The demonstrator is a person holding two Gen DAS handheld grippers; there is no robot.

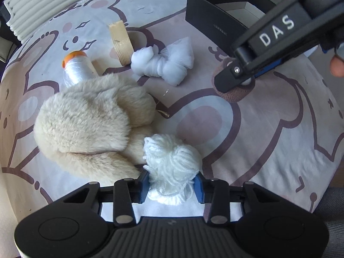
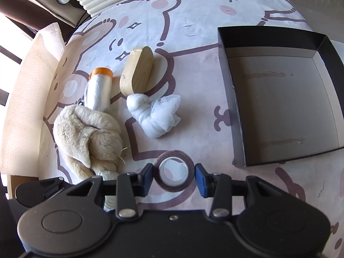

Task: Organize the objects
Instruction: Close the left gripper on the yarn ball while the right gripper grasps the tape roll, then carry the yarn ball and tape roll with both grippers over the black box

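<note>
Pick-up step: left gripper clenched on yarn beside the plush, right gripper straddling tape roll (pads not quite touching, so released), next move squeeze, lift both into box

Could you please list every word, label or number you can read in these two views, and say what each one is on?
"DAS": white letters on the side of the right gripper, seen from the left wrist view.
Small pale print on the outer wall of the black box: too small to read.
Right wrist view: no readable text; the cloth carries only cartoon drawings.
</note>
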